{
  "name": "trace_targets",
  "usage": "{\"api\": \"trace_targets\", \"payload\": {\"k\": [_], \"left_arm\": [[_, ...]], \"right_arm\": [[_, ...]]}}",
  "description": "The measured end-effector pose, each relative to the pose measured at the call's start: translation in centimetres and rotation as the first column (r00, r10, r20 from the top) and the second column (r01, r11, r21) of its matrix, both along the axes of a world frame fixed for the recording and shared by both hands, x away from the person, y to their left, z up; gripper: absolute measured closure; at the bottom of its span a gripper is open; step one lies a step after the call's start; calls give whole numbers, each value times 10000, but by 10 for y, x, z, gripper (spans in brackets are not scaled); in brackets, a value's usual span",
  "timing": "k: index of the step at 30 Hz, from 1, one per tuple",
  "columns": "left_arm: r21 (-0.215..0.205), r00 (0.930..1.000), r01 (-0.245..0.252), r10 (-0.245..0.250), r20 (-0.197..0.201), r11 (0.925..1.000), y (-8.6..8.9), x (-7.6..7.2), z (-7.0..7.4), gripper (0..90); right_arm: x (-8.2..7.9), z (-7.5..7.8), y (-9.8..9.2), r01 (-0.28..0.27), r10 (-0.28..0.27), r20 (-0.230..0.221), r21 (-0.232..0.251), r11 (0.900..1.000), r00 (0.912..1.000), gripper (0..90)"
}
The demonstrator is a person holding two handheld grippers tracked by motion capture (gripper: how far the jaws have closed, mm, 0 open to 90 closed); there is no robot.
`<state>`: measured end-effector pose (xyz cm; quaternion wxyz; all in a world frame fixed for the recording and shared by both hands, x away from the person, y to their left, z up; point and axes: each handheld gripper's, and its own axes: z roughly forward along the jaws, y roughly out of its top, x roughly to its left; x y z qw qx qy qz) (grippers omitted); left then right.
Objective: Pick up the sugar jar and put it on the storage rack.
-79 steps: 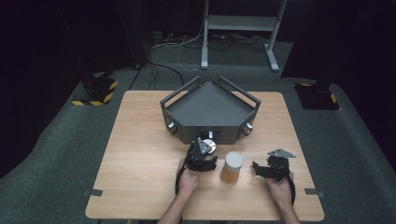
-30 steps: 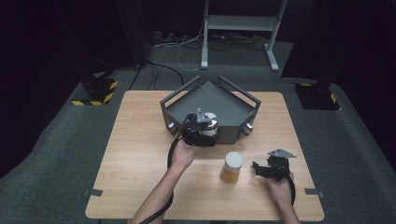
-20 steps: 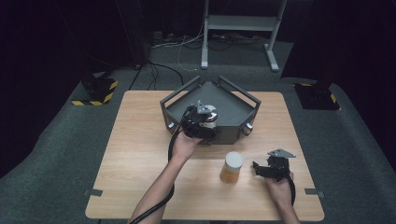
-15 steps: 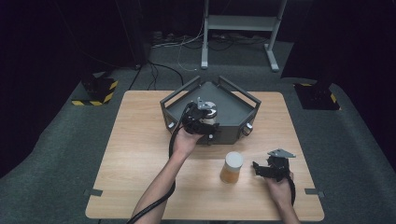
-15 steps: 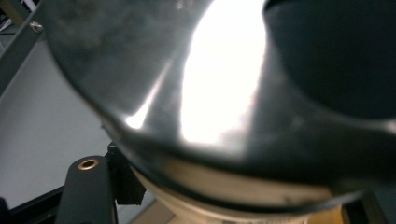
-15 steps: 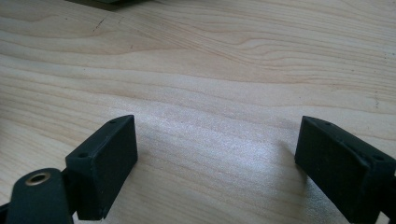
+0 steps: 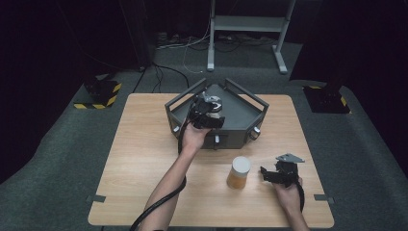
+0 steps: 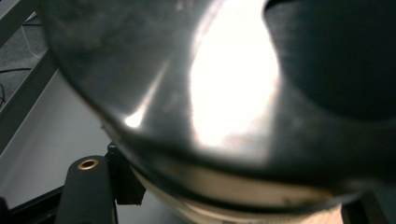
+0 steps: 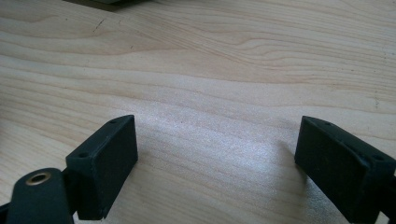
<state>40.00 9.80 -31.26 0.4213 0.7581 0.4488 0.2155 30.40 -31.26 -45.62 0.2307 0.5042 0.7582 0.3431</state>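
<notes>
Left gripper (image 7: 208,111) clamped on lid (image 8: 224,116), probably metal; close view blurred. Lid held over grey tray (image 7: 243,126), near its middle. Right gripper (image 7: 278,174) jaws spread, nothing between, low over table (image 9: 224,70) in front of tray. Jar (image 7: 238,172) upright, uncapped, just beside right gripper, in front of tray.

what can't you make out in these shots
- Lid in the left gripper view: too close, blurred, glare; its jaw tips are hidden behind it.
- Jar contents: too small in the high view.
- Tray floor: partly hidden by the left gripper.
- Right gripper: open, jaws cut by the bottom edge.
</notes>
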Motion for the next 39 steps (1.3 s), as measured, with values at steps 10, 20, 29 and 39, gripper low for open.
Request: {"api": "trace_targets", "payload": {"k": [10,20,29,39], "left_arm": [[1023,9986,256,-208,-477,9944,-1,17,12,313],[1133,9973,-172,251,-686,9934,0,24,4,312],[1252,9967,-280,373,-726,9917,0,25,0,313],[-890,9847,-1679,1712,314,9818,-13,9,-37,311]], "right_arm": [[0,0,0,7,-7,-11,-10,10000,10000,130],[0,0,0,7,-7,-11,-11,10000,10000,130],[0,0,0,11,-11,-17,-5,10000,10000,130],[0,0,0,9,-9,-12,-11,10000,10000,130]]}}
